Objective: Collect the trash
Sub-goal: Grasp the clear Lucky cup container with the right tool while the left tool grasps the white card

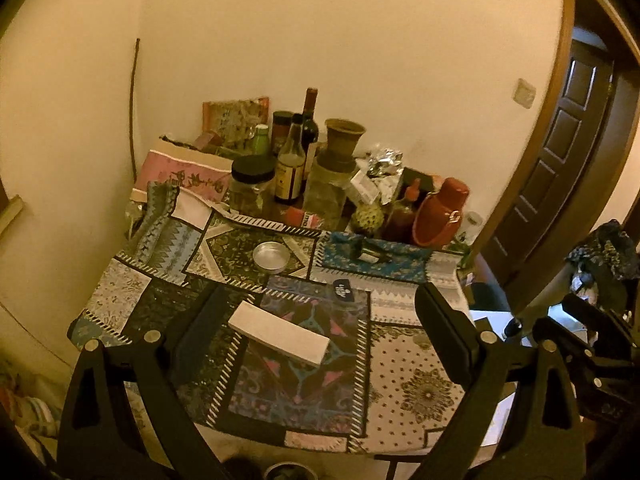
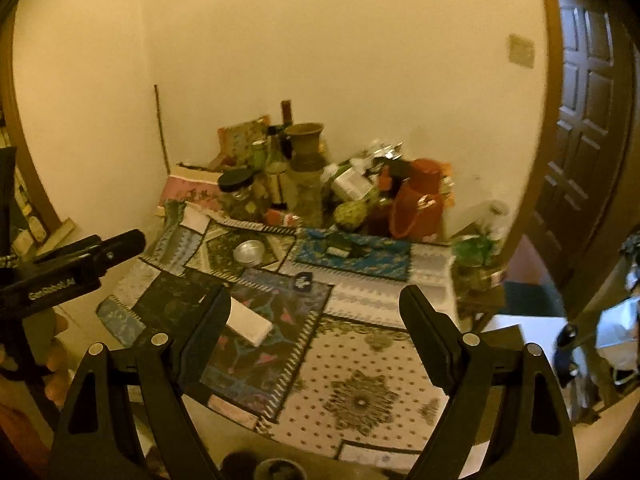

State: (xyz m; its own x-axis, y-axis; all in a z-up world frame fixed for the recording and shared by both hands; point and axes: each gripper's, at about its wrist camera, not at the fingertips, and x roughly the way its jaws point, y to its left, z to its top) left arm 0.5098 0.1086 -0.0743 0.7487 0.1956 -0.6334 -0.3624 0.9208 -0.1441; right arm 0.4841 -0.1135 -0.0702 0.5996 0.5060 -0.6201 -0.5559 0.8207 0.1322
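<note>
The left gripper point(image 1: 320, 320) hangs with jaws spread wide and empty, the flat white rectangular box point(image 1: 279, 333) lying between them on the patchwork tablecloth point(image 1: 416, 376). Beyond sits a round metal tin point(image 1: 271, 256). The right gripper point(image 2: 316, 312) is likewise agape, holding nothing.
</note>
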